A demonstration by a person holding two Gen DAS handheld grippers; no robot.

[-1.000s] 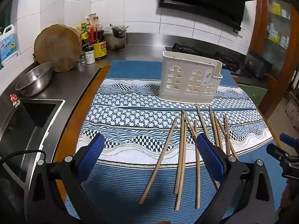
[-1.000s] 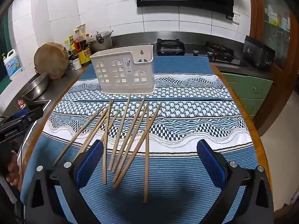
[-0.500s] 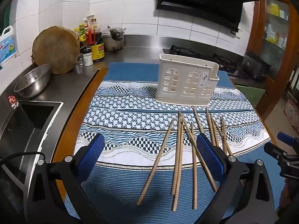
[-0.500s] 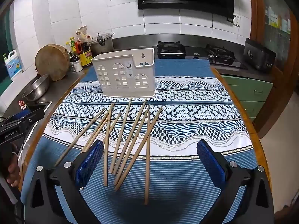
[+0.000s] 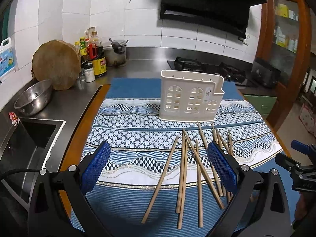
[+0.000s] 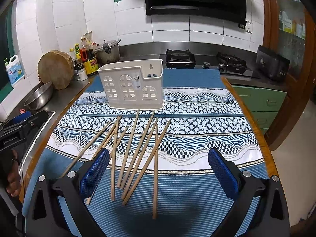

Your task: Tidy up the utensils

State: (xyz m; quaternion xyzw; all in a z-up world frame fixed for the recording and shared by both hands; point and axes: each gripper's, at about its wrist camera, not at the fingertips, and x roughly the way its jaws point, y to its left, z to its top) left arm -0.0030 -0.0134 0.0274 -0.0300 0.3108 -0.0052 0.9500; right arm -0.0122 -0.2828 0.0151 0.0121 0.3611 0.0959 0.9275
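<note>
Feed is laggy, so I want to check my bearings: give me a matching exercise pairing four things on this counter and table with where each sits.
Things:
1. white holder
2. chopsticks
3. steel bowl
4. round wooden board

Places:
A. leaning against the tiled wall
B. scattered flat on the cloth, nearer the cameras than the holder
C. on the counter beside the sink
D. upright on the patterned cloth, in front of the stove

Pairs: 1-D, 2-B, 3-C, 4-A
</note>
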